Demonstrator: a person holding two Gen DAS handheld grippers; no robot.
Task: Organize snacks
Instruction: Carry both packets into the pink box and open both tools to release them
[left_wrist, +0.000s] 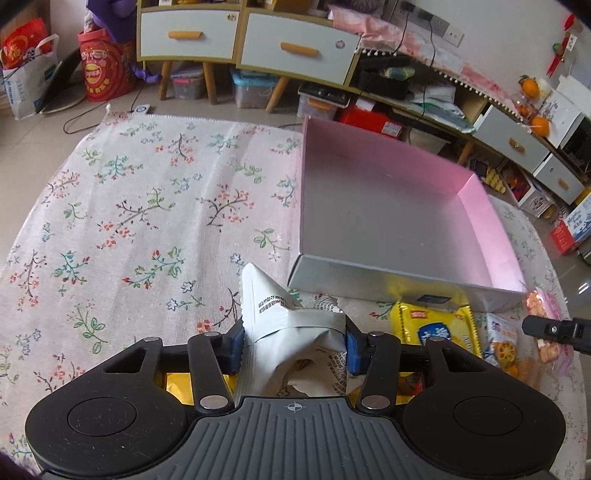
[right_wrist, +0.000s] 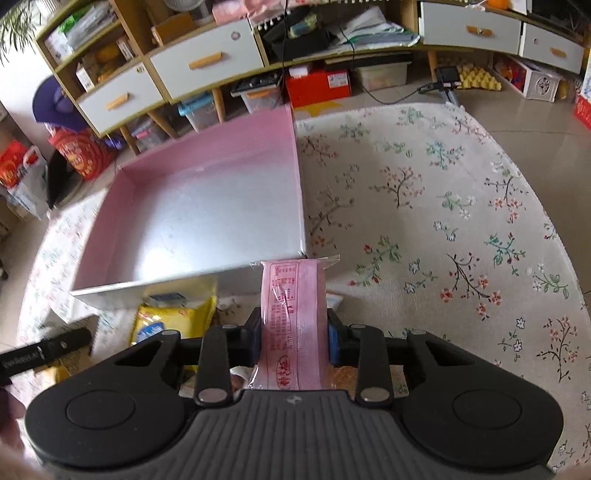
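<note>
My left gripper (left_wrist: 294, 345) is shut on a white snack packet (left_wrist: 284, 325), crumpled between its blue pads, just in front of the pink box (left_wrist: 491, 236). The right gripper (right_wrist: 293, 338) is shut on a pink snack packet (right_wrist: 293, 314) that sticks up between its pads, near the pink box's (right_wrist: 184, 158) front right corner. A yellow snack bag (left_wrist: 436, 328) (right_wrist: 173, 317) lies on the cloth before the box's front wall. A packet with orange slices (left_wrist: 502, 347) lies beside it. The box holds nothing that I can see.
A floral cloth (left_wrist: 129, 206) (right_wrist: 443, 206) covers the surface under the box. Behind it stand a cabinet with white drawers (left_wrist: 295, 44), storage bins, a red box (right_wrist: 317, 86) and cables on the floor. The other gripper's black tip (left_wrist: 546, 328) shows at the right edge.
</note>
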